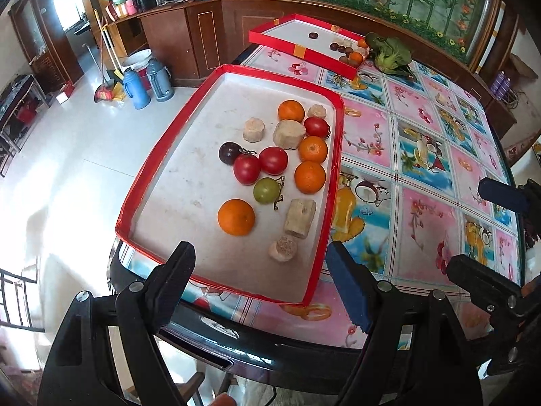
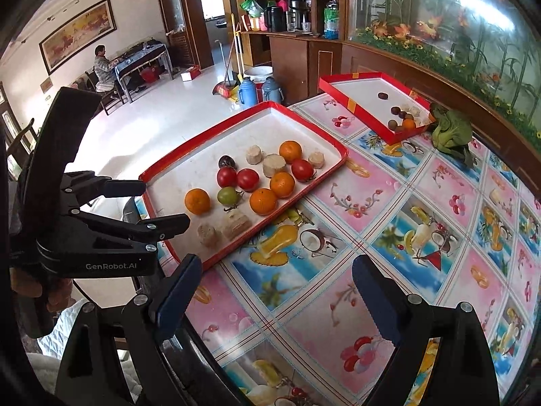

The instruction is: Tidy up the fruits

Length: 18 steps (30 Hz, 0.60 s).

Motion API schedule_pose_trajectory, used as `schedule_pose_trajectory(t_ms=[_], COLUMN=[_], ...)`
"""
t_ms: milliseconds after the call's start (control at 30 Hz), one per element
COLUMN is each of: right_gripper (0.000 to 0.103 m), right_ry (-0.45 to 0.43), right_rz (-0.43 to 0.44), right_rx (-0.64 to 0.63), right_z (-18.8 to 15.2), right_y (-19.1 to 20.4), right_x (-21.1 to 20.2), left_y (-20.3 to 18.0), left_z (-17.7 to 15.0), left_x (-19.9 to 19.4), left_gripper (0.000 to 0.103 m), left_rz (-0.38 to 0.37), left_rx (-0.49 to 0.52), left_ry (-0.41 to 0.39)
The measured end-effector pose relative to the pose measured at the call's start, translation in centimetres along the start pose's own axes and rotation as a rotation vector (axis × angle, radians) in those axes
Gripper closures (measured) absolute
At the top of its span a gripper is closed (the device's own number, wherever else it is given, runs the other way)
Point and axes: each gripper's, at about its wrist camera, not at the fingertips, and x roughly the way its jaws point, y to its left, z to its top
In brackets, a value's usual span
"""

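So far only a few fruits lie in the far tray [image 1: 270,39], most still wait in the near tray [image 1: 162,176] on the table [image 1: 422,223], and both jaws are apart, holding nothing.

1. I am looking into a lived-in home, an open dining and sitting room with a glossy tiled floor [image 1: 61,182].
2. Wooden cabinets [image 2: 294,57] hold flasks and bottles.
3. A broom [image 2: 226,67] leans nearby, and a framed painting [image 2: 79,34] hangs above a seated person [image 2: 103,67].
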Motion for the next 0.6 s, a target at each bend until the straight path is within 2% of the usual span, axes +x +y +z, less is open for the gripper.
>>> schedule_pose_trajectory(t_ms=[167, 600], right_gripper=[0.012, 0.012], right_ry=[-0.006, -0.025], right_rz=[0.007, 0.015], right_rx=[-0.012, 0.007], right_z=[-0.12, -0.22], right_y=[0.44, 0.66], right_x=[-0.21, -0.77], left_y=[0.72, 0.13], left_z=[-0.3, -0.76], left_x=[-0.13, -0.99], left_gripper=[0.023, 0.023], left_rz=[0.009, 0.027], left_rx=[-0.036, -0.007], left_ry=[0.008, -0.006])
